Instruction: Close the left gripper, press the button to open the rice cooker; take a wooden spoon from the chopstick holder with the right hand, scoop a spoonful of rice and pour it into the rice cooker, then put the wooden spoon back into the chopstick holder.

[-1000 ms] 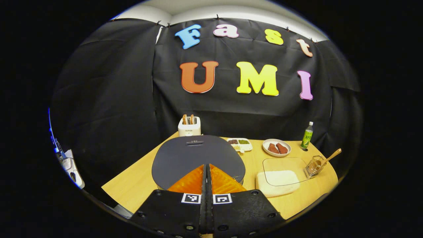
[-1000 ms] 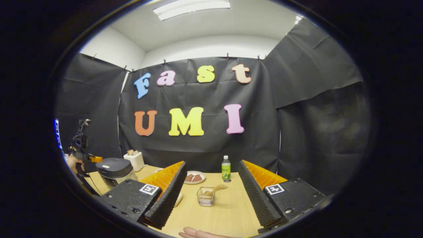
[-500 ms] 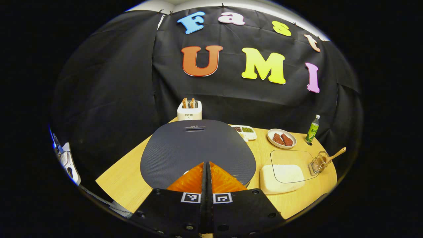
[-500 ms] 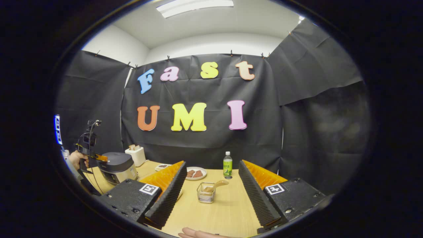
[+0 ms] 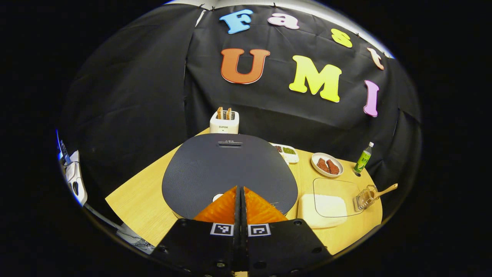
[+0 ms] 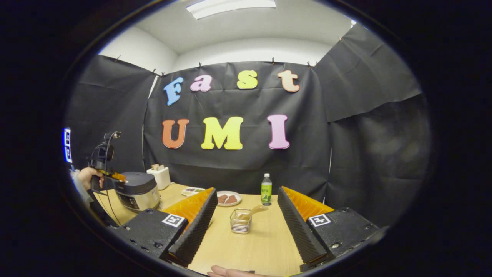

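The rice cooker (image 5: 230, 171) has a dark flat lid, closed, and sits on the wooden table right in front of my left gripper (image 5: 240, 189). That gripper is shut with nothing between its fingers, its tips at the lid's near edge by a small pale button (image 5: 217, 197). In the right gripper view the cooker (image 6: 137, 190) stands at the left with the left gripper (image 6: 115, 176) at its top front edge. My right gripper (image 6: 246, 206) is open above the table. The wire chopstick holder (image 6: 240, 221) with the wooden spoon (image 6: 254, 211) stands ahead between its fingers, some way off.
A clear box of white rice (image 5: 324, 205) lies right of the cooker, next to the holder (image 5: 364, 197). A white toaster (image 5: 224, 121), a divided dish (image 5: 285, 151), a plate of meat (image 5: 326, 165) and a green bottle (image 5: 363, 157) stand farther back. A hand (image 6: 228, 272) shows at the bottom edge.
My left gripper has moved closer to the cooker and tipped down over its lid, staying shut. The right gripper has barely moved and stays open.
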`<state>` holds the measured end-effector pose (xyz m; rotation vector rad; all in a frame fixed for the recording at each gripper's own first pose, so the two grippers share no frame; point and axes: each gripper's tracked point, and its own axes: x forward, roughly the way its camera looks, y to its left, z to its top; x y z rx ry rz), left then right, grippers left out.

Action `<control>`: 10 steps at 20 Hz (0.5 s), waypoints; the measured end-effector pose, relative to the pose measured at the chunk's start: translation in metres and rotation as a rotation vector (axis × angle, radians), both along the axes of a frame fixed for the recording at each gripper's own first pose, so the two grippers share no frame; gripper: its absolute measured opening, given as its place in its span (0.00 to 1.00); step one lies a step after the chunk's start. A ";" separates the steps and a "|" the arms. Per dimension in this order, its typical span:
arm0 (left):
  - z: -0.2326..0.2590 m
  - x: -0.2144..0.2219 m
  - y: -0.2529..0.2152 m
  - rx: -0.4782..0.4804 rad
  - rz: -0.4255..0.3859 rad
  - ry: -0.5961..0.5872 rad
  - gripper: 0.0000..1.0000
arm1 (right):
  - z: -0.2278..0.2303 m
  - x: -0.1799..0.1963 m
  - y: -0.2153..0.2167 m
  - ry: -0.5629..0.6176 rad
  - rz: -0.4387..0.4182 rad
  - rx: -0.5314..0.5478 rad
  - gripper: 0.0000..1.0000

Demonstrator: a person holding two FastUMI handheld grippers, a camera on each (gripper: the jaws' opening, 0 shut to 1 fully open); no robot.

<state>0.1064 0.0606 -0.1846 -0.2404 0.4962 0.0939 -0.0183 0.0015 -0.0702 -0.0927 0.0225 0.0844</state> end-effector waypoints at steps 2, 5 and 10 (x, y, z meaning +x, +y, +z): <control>0.028 -0.009 -0.008 -0.035 0.007 -0.063 0.10 | -0.016 0.001 -0.001 0.030 -0.001 -0.013 1.00; 0.082 -0.013 -0.018 0.020 0.015 -0.196 0.49 | -0.035 0.006 -0.006 0.070 -0.014 -0.006 1.00; 0.129 -0.054 -0.031 0.110 -0.010 -0.298 0.95 | -0.061 0.018 -0.015 0.120 -0.026 0.024 1.00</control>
